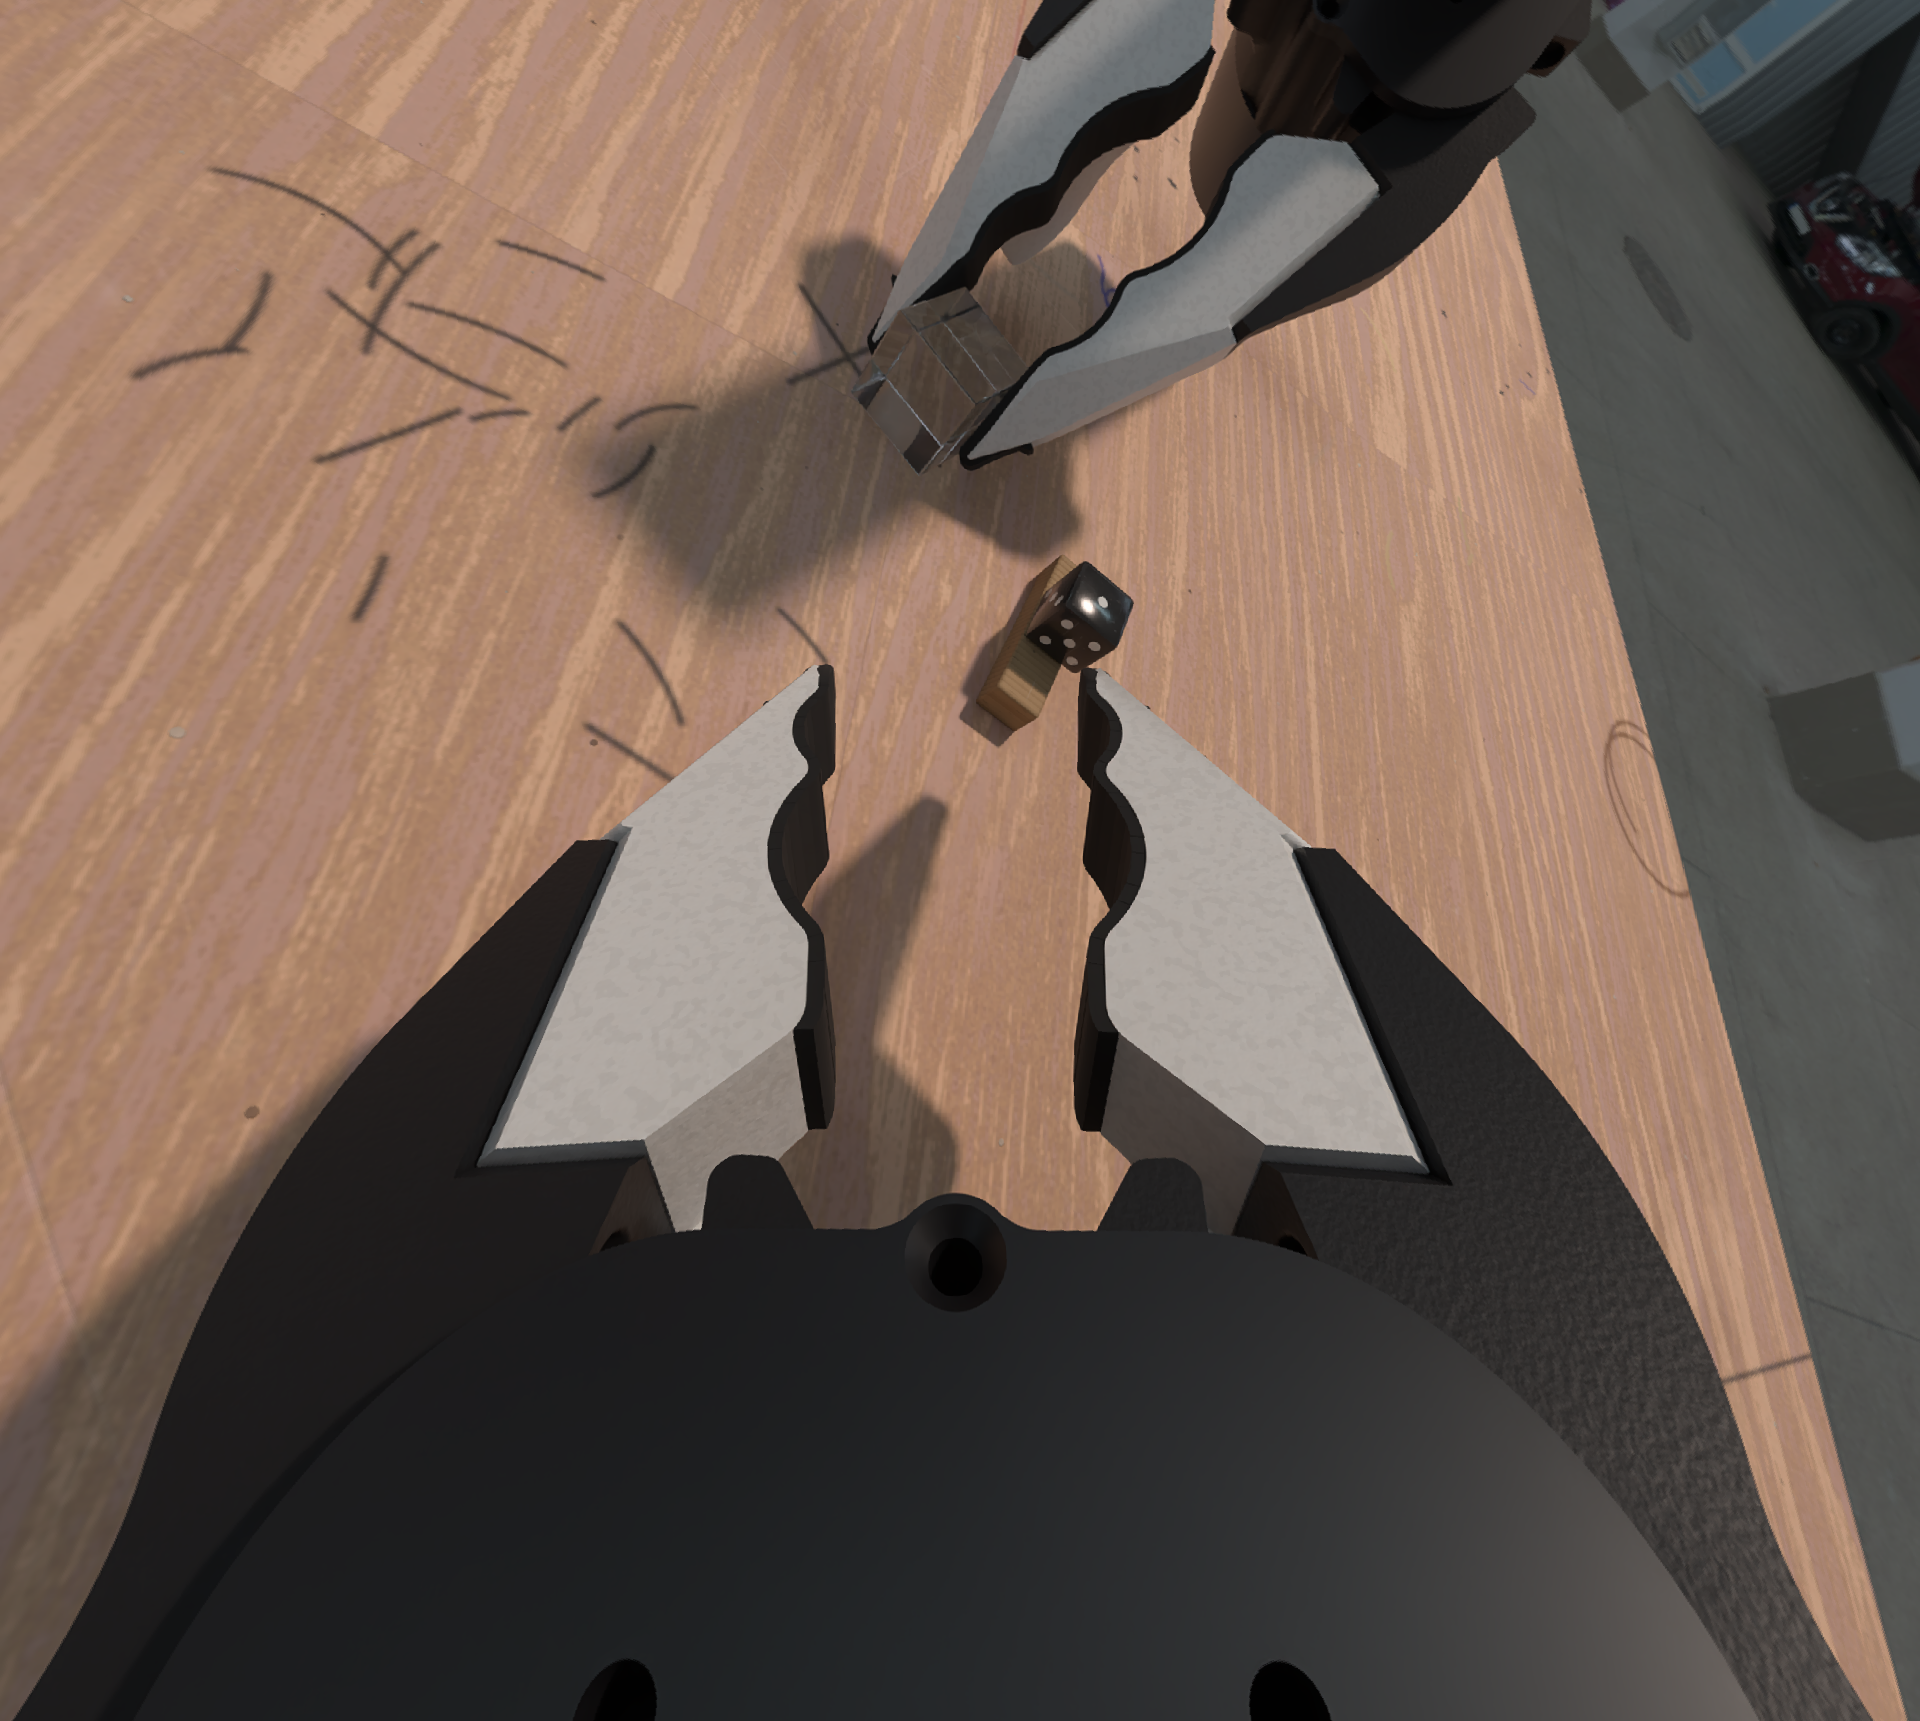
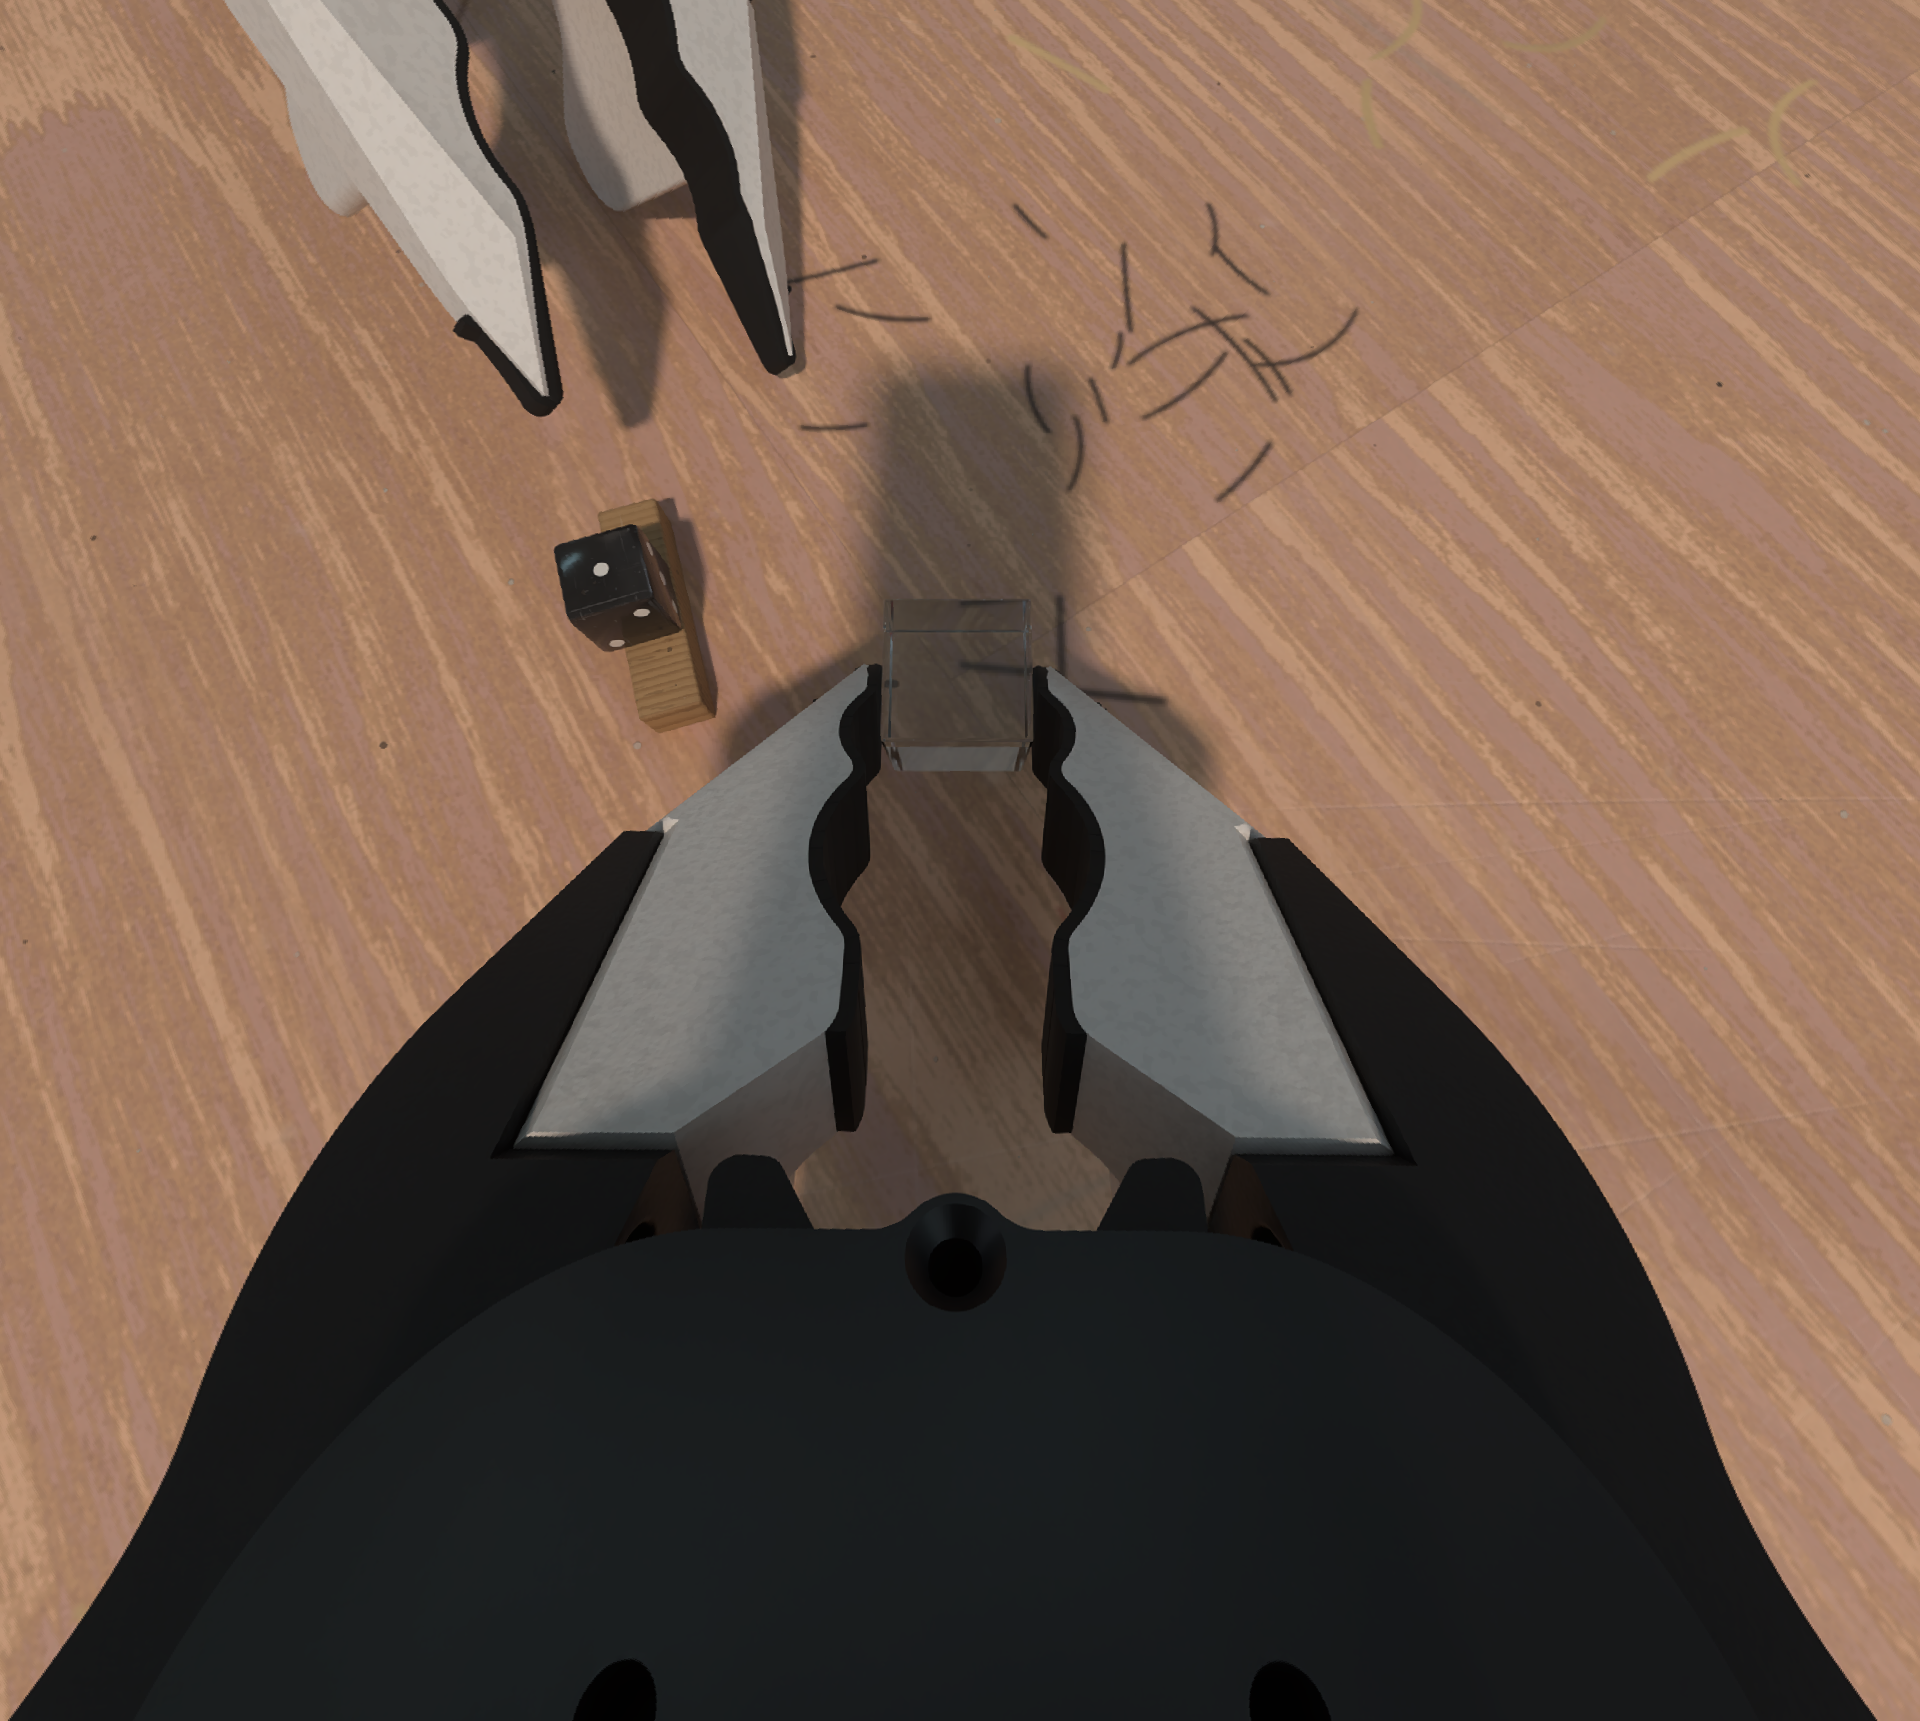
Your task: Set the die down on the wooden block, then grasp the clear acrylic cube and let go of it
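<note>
Two grippers work over a wooden tabletop [image 2: 1455, 840] marked with dark scribbled lines [image 2: 1174, 362]. Seen from the right wrist, the left gripper [image 2: 665, 383] hangs at upper left, its fingers spread with nothing between them. Below it, a black die [image 2: 613, 585] with white pips rests on a small wooden block [image 2: 670, 663] lying flat on the table. Further right, the clear acrylic cube [image 2: 956, 684] sits on the table between the tips of the right gripper [image 2: 954, 705]; its fingers [image 2: 748, 892] close against the cube's two sides. From the left wrist view, the left gripper [image 1: 956, 684] hovers just short of the block [image 1: 1013, 684] and die [image 1: 1081, 622], with the cube [image 1: 935, 378] and right gripper [image 1: 930, 383] beyond.
</note>
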Motion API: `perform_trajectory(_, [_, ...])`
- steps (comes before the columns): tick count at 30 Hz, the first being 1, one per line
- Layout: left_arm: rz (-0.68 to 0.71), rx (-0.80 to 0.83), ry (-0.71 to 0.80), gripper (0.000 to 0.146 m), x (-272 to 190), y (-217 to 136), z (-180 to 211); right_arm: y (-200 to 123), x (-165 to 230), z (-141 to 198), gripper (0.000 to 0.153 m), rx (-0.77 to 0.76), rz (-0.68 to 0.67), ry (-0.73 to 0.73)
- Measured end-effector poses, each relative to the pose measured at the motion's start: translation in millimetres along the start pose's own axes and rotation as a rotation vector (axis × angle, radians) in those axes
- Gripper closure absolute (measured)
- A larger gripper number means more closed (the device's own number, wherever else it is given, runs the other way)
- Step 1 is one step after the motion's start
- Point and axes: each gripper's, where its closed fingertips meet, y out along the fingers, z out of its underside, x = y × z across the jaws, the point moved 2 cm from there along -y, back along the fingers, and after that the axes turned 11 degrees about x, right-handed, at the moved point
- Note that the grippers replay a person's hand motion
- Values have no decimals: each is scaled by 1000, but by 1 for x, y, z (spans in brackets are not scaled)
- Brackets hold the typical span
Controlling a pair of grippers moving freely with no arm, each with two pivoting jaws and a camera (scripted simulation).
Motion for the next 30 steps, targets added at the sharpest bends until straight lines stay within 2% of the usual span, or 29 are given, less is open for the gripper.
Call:
perform_trajectory(25, [-21, -47, -10, 99, 3, -4, -5, 1, 1, -1, 125, -5, 2, -1])
perform_trajectory(27, [-50, -93, -24, 99, 8, -9, -11, 1, 1, -1, 125, 5, 2, 9])
perform_trajectory(30, [-199, -227, -91, 98, 27, -27, -31, -1, -1, 2, 124, 53, 18, 28])
